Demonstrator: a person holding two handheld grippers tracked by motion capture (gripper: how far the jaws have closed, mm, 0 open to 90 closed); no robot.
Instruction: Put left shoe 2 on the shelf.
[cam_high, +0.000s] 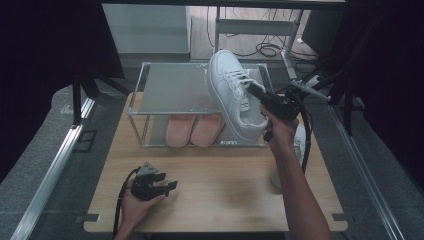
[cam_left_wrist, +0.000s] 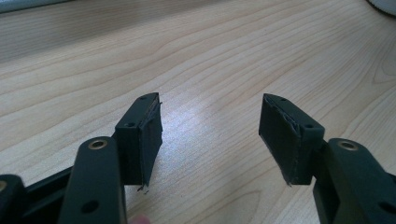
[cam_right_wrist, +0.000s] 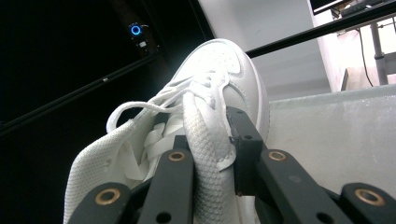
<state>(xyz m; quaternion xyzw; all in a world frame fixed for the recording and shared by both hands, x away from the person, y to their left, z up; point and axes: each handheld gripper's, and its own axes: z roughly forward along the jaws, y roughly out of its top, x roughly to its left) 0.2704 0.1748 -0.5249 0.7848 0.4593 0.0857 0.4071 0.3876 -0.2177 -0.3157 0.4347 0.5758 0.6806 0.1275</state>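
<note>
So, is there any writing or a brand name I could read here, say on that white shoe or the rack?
None can be read. A small dark label on the lower front rail of the clear glass-and-metal shoe rack is too blurred to make out. The white lace-up sneaker shows no legible brand.

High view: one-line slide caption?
Right tool holds a white sneaker by its tongue above the glass shoe rack; left tool rests open.

Pink slippers (cam_high: 194, 130) on lower shelf of rack (cam_high: 137, 112); wooden table (cam_high: 225, 195).
</note>
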